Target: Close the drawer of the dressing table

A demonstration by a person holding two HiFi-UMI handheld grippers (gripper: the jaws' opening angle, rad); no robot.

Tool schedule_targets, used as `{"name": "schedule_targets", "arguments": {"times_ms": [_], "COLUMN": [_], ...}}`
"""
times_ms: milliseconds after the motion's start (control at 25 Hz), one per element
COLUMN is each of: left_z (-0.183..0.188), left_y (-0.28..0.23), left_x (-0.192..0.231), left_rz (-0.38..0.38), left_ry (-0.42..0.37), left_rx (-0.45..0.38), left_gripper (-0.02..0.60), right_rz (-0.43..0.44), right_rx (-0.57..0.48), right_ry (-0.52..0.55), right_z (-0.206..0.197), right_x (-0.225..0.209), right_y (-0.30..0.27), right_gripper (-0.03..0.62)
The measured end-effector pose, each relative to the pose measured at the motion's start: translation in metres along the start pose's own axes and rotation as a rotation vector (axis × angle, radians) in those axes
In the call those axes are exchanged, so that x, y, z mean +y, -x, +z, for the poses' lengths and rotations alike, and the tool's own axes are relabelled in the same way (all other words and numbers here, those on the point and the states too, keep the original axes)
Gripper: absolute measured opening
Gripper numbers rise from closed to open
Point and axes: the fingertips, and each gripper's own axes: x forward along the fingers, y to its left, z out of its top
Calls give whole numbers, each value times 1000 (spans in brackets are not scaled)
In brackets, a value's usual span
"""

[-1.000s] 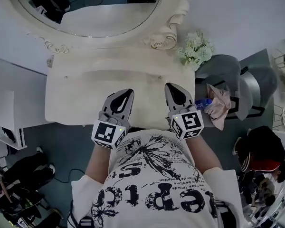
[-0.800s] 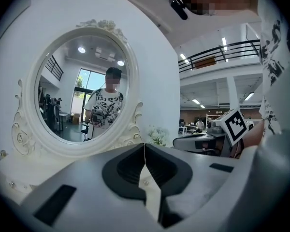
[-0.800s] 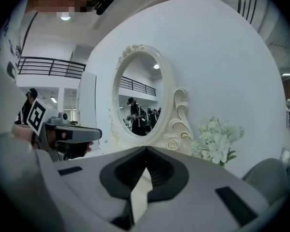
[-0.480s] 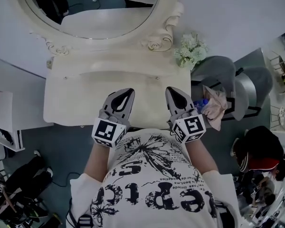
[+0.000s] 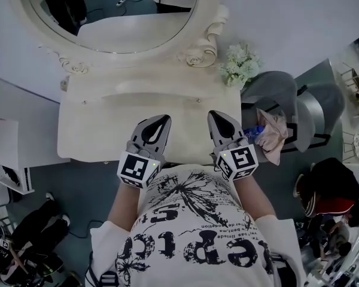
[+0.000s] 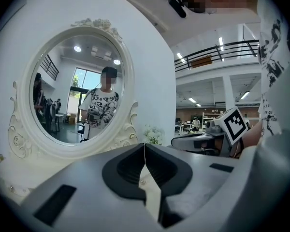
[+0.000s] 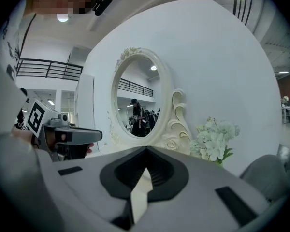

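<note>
Grippers side by side at lower ctr of the head view, both out over the near edge of the dressing table (image 5: 102, 130). L gripper (image 5: 163, 119) angles up-right w/ its tip over the cream top. Its jaws are pressed together, tips meeting in a thin seam, nothing btwn them. Its own view shows only a sliver of cream surface and one small round knob (image 6: 142, 181) through the hollow behind the tips. R gripper (image 5: 216, 116) sits just right of it, tip pointing up-left, jaws likewise closed tight and empty. Marker cube (image 5: 136, 168) rides at the rear of each, close against the person's printed T-shirt (image 5: 197, 232), which fills the bottom of the frame. Drawer: can't pick it out from above, as the table's front edge runs under the two grippers and the front face is out of sight. Oval mirror (image 5: 113, 11) w/ carved frame takes upper left and ctr. White flowers (image 5: 243, 64) stand at the table's right rear corner. Right of the table is a grey chair (image 5: 281, 88) w/ pink cloth (image 5: 276, 133) draped on it and a blue bottle (image 5: 255, 130) beside the cloth, near the R gripper.
</note>
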Motion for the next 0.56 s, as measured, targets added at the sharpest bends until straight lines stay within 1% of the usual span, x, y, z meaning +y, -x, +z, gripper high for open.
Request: {"name": "schedule_targets", "arguments": {"times_ms": [560], "left_z": [7], "left_y": [-5], "left_x": [8], "left_rz": [14], "left_ry": [-4], "left_rx": [-9], "left_gripper": [20], "right_rz": [3], "right_rx": [-14], "right_ry": [30], "right_z": [10], "right_x": [-2], "right_y": [-1], "right_gripper": [17]}}
